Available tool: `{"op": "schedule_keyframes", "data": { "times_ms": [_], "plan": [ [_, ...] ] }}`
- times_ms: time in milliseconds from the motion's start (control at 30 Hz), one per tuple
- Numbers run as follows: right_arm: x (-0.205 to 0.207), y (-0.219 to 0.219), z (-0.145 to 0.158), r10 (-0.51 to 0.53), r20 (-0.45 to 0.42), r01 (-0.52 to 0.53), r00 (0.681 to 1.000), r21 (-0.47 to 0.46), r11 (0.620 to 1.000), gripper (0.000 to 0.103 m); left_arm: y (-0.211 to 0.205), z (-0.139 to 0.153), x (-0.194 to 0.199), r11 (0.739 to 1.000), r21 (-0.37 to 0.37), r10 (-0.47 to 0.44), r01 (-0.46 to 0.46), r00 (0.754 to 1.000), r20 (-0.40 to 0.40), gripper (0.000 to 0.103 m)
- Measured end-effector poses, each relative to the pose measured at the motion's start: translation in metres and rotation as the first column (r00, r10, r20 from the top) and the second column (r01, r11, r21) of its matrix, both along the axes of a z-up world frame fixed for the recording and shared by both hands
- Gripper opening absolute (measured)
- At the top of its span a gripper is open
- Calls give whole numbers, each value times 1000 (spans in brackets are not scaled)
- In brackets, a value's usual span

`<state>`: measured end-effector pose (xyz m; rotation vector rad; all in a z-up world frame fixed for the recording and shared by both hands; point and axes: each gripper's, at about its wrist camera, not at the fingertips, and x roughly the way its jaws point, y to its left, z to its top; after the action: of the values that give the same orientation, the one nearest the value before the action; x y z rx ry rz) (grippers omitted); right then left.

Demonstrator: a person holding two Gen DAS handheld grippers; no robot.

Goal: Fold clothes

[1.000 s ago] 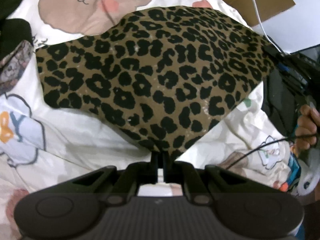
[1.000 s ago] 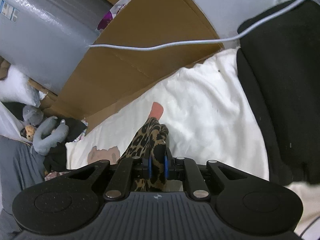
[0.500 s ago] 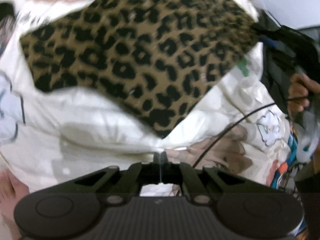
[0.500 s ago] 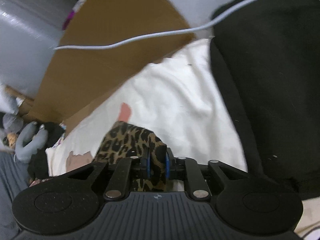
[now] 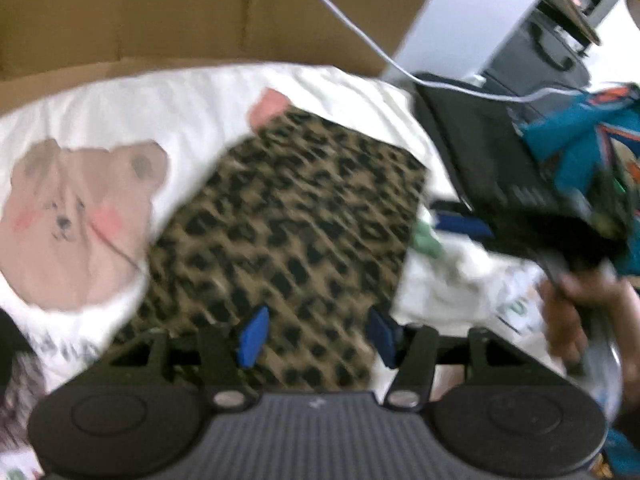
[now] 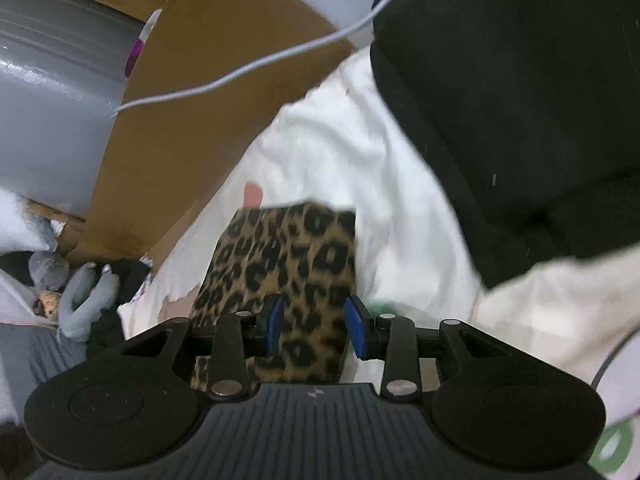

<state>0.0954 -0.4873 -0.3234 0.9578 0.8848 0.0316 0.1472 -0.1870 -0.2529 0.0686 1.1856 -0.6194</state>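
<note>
Progress judged well advanced: leopard-print garment [image 5: 288, 224] lying flat on the white cartoon-print bedsheet [image 5: 132, 96] as a compact, roughly rectangular folded panel, edges fairly square in the right wrist view [image 6: 288, 264]. Left gripper [image 5: 316, 336] above the near edge of the garment, at 6 o'clock of it in its own view; blue pads [image 5: 252, 334] well apart, jaws just opened, patterned cloth visible in the gap below but not pressed. Right gripper [image 6: 316, 330] likewise over the near edge, pads [image 6: 275, 322] apart and just opening, fabric between them yet no pinch seen. Release of both corners therefore taken as done. Remaining, as a judgement only: withdrawal of both tools, possibly one further fold or smoothing, and any other items awaiting treatment; a dark garment [image 6: 520, 120] at 1 o'clock of the folded piece in the right wrist view, not yet folded as far as can be told. Left wrist view motion-blurred, fine detail unreliable. Count: one leopard-print garment; one dark garment; two grippers; one bear print [image 5: 76, 220] on the sheet at 9 o'clock; one cardboard panel [image 5: 200, 12] at 12 o'clock; one white cable [image 6: 240, 76]; one grey plush toy [image 6: 76, 292]; one hand [image 5: 580, 320] at 3 o'clock.
</note>
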Motion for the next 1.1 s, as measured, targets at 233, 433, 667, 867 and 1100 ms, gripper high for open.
{"op": "schedule_keyframes", "data": {
  "times_ms": [233,433,667,867,1100],
  "plan": [
    [-8,23,-8,33,-21,-33,999,-2,999,37,4,-14,57,994,107,5,-12,998,62,67],
    [-2,41,-19,28,-52,-29,998,-10,1000,49,7,-33,90,997,67,44,-46,999,29,67],
    [0,53,-28,20,-66,-21,998,-15,1000,51,-5,-43,110,998,29,-61,60,998,33,70],
    [-1,46,-35,-24,-56,25,998,10,1000,49,-12,-61,129,997,-31,-68,67,997,-33,70],
    [-1,48,-29,-32,-28,33,999,12,999,8,-7,-60,135,994,-84,-72,68,996,-44,47]
  ]
}}
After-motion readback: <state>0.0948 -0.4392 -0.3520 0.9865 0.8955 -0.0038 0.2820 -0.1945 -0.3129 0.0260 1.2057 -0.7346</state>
